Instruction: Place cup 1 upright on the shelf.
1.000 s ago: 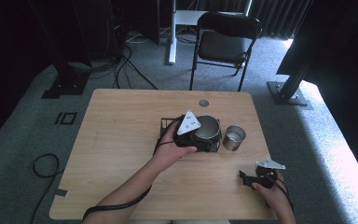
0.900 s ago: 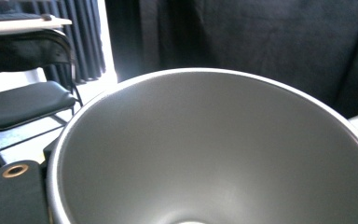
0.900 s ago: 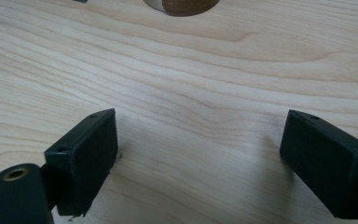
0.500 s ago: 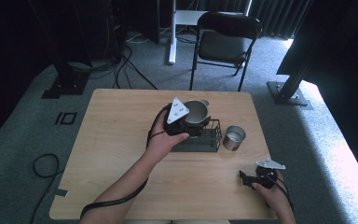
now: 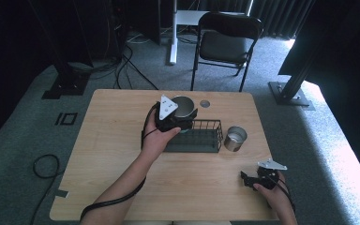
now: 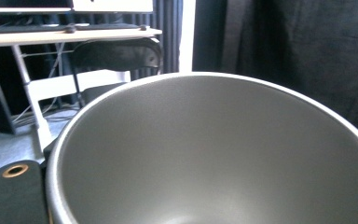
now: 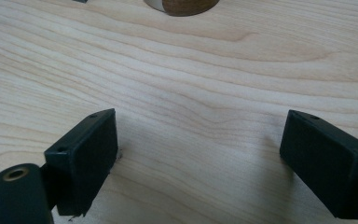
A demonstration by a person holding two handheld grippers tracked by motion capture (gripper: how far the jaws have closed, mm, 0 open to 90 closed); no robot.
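Observation:
My left gripper (image 5: 183, 118) is shut on a grey metal cup (image 5: 183, 106) and holds it up over the back left corner of a black wire rack (image 5: 201, 139). The left gripper view looks straight into the cup's (image 6: 205, 154) bare inside, mouth turned slightly to the camera. A second, smaller metal cup (image 5: 236, 138) stands on the table just right of the rack. My right gripper (image 5: 250, 180) rests low at the table's front right, open, nothing between its fingers (image 7: 86, 154). In the right gripper view that gripper (image 7: 200, 154) faces bare wood, the small cup's base (image 7: 182, 4) at the top edge.
The wooden table (image 5: 122, 117) has a round cable grommet (image 5: 205, 103) near its back edge. A black folding chair (image 5: 225, 42) stands behind the table. Cables lie on the carpet to the left (image 5: 44, 164).
The left gripper has lifted the grey cup out of the rack and carried it up and to the back left. The right gripper has stayed put.

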